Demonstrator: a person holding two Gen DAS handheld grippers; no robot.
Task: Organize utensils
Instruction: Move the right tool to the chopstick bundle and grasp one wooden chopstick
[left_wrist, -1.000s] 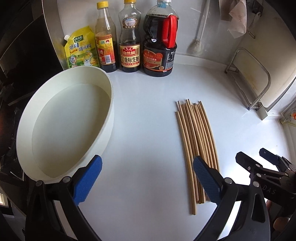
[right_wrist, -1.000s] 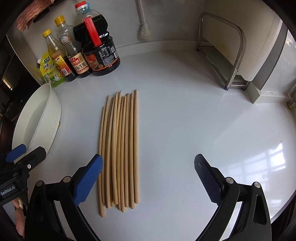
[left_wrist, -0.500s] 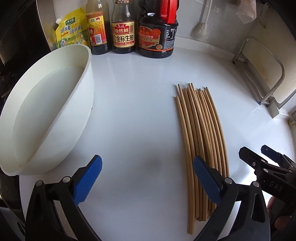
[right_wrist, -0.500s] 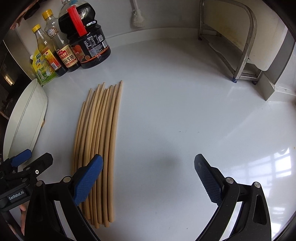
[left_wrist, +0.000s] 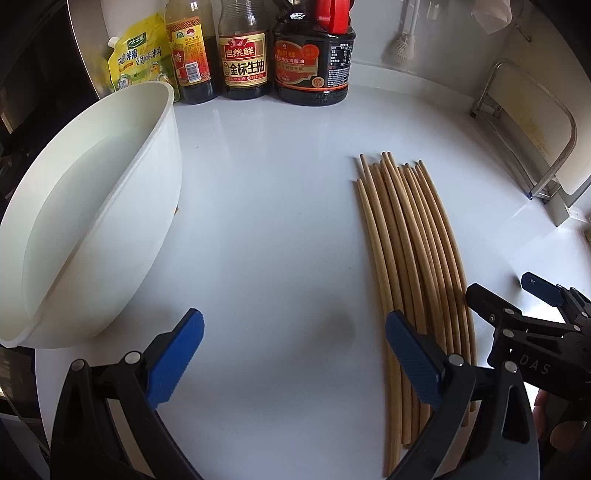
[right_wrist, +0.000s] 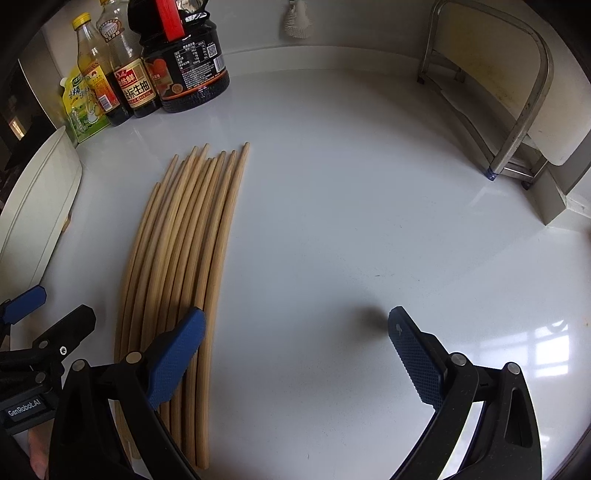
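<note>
Several long wooden chopsticks lie side by side in a row on the white counter; they also show in the right wrist view. My left gripper is open and empty, low over the counter, with its right finger over the near ends of the chopsticks. My right gripper is open and empty, its left finger over the right side of the row. The right gripper shows at the right of the left wrist view, and the left gripper at the left of the right wrist view.
A large white bowl stands left of the chopsticks, also in the right wrist view. Sauce bottles and a yellow seasoning pouch line the back wall. A metal rack with a white board stands at the right.
Both grippers have come lower and closer to the counter and the chopsticks. In the right wrist view the chopsticks have shifted left under the left finger. Both stay open.
</note>
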